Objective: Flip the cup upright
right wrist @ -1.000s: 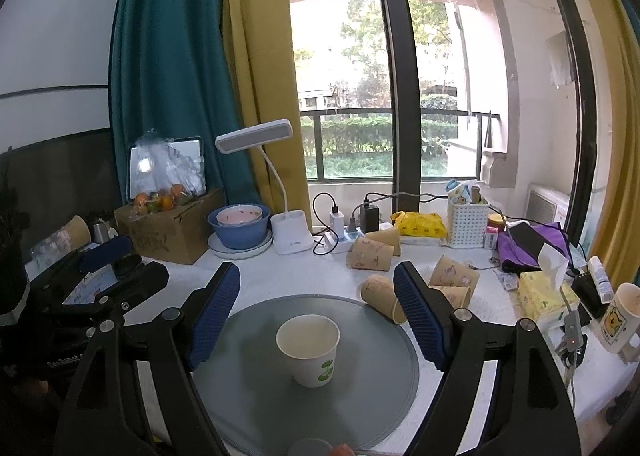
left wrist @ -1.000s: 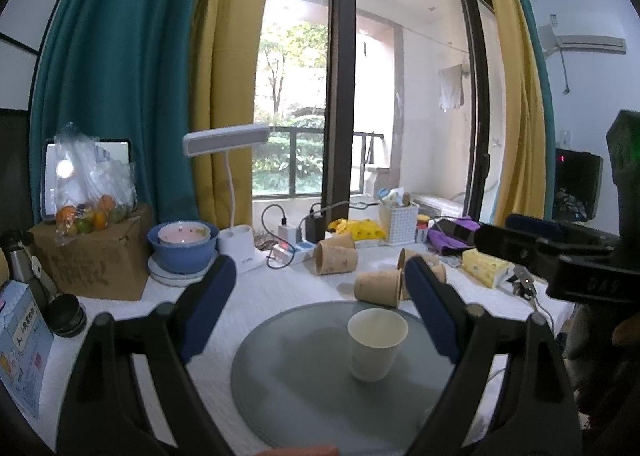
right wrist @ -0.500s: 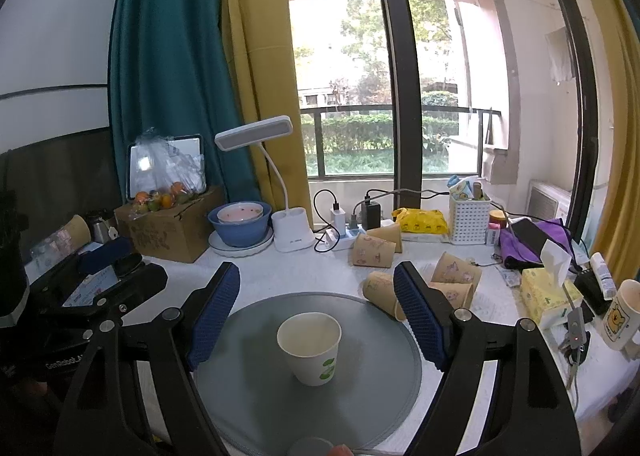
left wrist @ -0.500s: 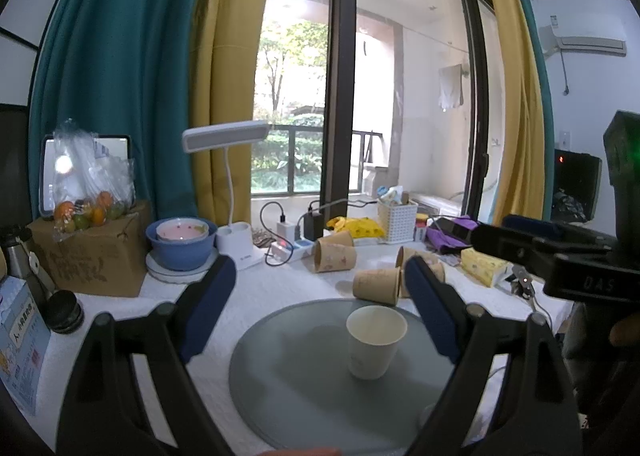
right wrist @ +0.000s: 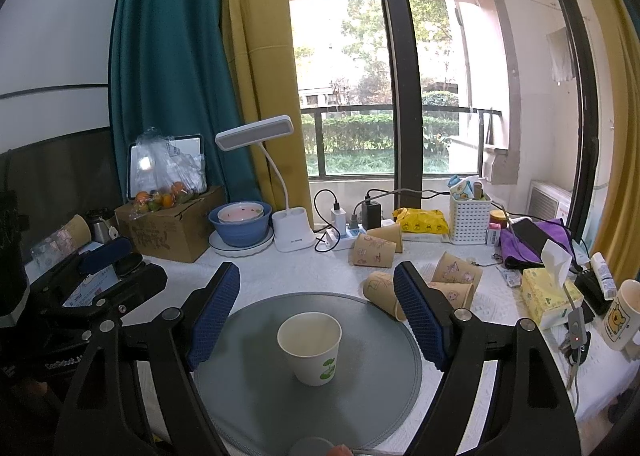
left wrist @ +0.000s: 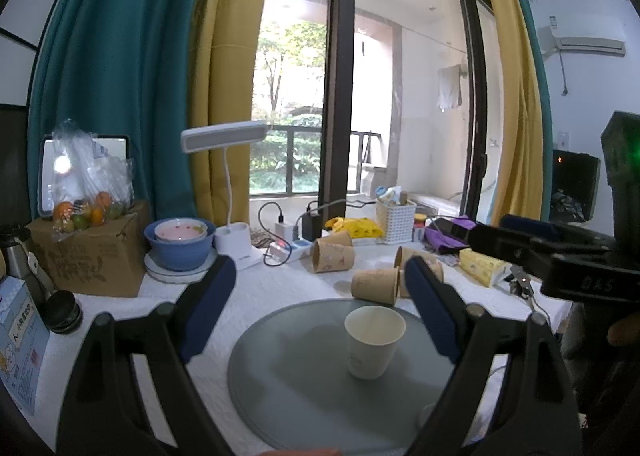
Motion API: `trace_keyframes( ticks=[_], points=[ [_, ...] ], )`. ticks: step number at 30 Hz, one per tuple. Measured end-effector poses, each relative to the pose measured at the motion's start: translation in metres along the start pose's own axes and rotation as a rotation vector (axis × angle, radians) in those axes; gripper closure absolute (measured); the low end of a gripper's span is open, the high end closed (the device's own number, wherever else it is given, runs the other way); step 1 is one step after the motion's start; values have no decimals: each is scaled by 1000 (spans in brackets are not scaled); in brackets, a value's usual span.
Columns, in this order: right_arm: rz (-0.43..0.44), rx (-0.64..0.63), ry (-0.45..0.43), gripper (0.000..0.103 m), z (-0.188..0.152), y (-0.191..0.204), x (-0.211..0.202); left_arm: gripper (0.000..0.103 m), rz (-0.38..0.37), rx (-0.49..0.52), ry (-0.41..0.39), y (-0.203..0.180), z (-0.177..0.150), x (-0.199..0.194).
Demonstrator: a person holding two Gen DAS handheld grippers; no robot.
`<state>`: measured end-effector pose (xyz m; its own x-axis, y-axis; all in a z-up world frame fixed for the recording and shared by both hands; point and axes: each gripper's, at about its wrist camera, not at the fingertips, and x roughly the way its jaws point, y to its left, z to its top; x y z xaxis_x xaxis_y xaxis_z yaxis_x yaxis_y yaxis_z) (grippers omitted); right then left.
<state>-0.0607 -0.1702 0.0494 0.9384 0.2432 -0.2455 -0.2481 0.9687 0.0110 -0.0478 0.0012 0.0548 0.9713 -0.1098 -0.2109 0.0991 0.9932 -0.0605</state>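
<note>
A white paper cup (left wrist: 374, 340) stands upright, mouth up, on a round grey mat (left wrist: 304, 376). In the right wrist view the cup (right wrist: 310, 348) shows a green leaf print and stands near the middle of the mat (right wrist: 360, 388). My left gripper (left wrist: 316, 308) is open and empty, held above the table short of the cup. My right gripper (right wrist: 316, 310) is open and empty, with the cup standing free just beyond and below its fingers. Each gripper shows at the edge of the other's view.
Several brown paper cups (right wrist: 376, 252) lie on their sides behind the mat. A desk lamp (right wrist: 290, 232), blue bowl (right wrist: 240, 222), cardboard box with fruit (right wrist: 168, 224), power strip, white basket (right wrist: 470, 216), tissue box (right wrist: 548, 296) and mug (right wrist: 622, 314) crowd the table's back and right.
Both grippers have drifted only slightly; the cup stands in the same place on the mat. Both stay open.
</note>
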Motion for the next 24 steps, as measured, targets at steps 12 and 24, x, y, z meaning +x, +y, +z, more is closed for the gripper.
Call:
trace_keyframes(
  ticks=[12,24],
  points=[
    [-1,0,0,21,0,0,0,16,-2,-1,-5,-3,-2,-4],
    [1,2,2,21,0,1,0,16,-14,-6,-16,-2,-2,-3]
  ],
)
